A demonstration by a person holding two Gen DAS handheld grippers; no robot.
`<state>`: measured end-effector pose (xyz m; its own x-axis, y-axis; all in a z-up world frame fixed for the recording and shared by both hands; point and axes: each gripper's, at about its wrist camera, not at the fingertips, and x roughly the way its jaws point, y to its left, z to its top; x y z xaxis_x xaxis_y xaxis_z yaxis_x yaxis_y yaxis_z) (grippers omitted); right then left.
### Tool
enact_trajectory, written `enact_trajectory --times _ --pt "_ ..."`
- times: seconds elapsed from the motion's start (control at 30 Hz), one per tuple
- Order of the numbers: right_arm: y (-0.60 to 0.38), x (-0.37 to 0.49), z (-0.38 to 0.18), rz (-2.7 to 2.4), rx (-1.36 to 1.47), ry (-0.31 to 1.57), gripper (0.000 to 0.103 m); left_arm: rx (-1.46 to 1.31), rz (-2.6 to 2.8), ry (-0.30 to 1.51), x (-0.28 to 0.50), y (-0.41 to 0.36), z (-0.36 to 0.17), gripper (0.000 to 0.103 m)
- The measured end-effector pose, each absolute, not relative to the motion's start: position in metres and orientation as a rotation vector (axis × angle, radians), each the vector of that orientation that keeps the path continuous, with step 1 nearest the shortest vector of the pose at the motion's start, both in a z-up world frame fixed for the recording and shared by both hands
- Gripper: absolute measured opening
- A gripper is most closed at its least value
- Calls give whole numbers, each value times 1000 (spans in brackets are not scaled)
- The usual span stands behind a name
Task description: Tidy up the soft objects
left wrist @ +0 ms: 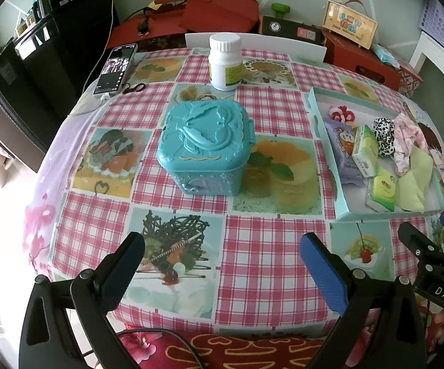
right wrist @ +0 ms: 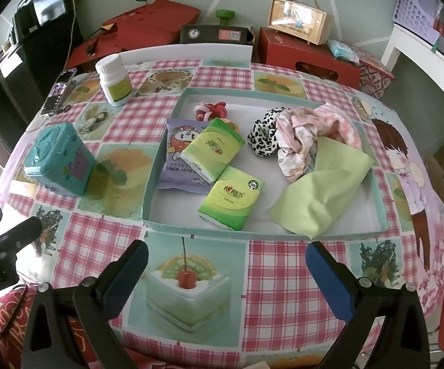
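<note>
A shallow teal tray (right wrist: 378, 203) (left wrist: 317, 107) holds the soft things: a purple baby-wipes pack (right wrist: 180, 153), two green tissue packs (right wrist: 212, 144) (right wrist: 232, 196), a leopard scrunchie (right wrist: 263, 136), a pink-and-white crumpled cloth (right wrist: 301, 135), a light green cloth (right wrist: 323, 184) and a red-and-pink hair tie (right wrist: 211, 109). My left gripper (left wrist: 222, 255) is open and empty over the table's front edge. My right gripper (right wrist: 226, 264) is open and empty just in front of the tray.
A teal plastic box (left wrist: 203, 140) (right wrist: 57, 160) with a closed lid stands mid-table. A white pill bottle (left wrist: 225, 61) (right wrist: 114, 80) stands behind it. A phone (left wrist: 115, 69) with a cable lies at the far left. Red boxes and a white chair back stand behind the table.
</note>
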<state>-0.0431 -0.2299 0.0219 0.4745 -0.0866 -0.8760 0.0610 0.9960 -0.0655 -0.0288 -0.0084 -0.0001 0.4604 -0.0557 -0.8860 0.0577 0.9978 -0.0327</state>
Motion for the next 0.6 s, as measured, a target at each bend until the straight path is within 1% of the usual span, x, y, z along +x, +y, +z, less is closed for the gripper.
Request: enact_trajectory --times 0.6 --pt "-230 -44 22 -89 -30 1076 103 -10 -86 1097 -28 -8 1 101"
